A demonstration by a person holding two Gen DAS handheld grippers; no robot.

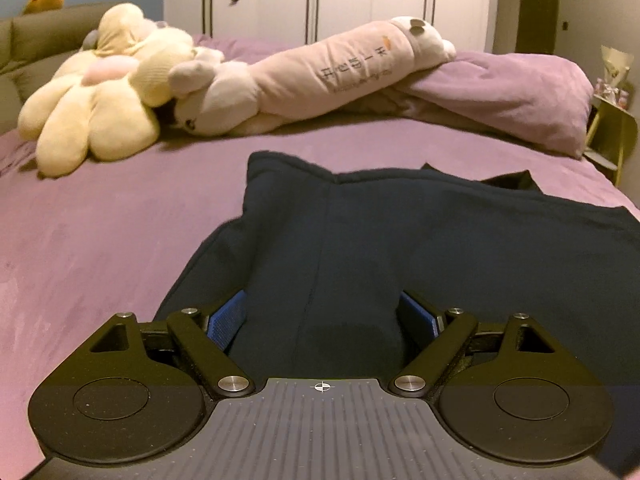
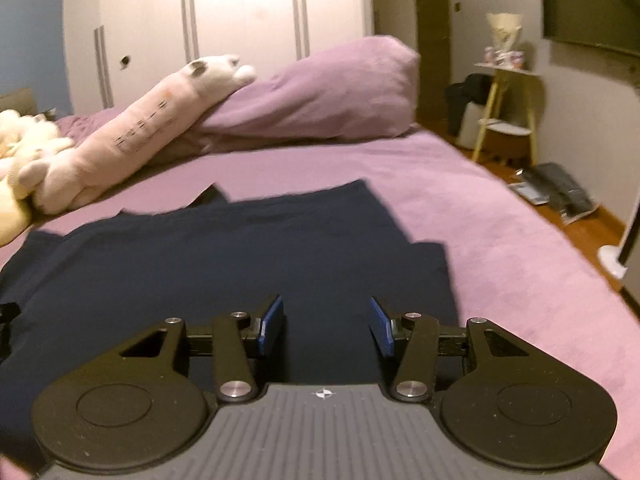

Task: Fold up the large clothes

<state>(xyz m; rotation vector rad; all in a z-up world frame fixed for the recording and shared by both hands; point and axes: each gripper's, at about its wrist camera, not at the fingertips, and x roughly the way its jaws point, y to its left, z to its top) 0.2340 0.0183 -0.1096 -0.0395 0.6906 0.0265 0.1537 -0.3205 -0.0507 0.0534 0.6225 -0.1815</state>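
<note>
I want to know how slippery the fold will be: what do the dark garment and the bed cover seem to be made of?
Dark garment: likely thick matte knit, perhaps sweatshirt fleece; it bunches in soft, rounded folds. Bed cover: purple, apparently brushed or velvety fabric; faint mottled shading across its surface, no sheen.

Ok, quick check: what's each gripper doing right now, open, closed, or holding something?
Left gripper: jaws wide, dark navy garment bunched between them; grip cannot be told.
Right gripper: open above the garment, holding nothing.

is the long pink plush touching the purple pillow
Touching. In the right wrist view the long pink plush lies with its head end resting on the purple pillow, no gap between.
</note>
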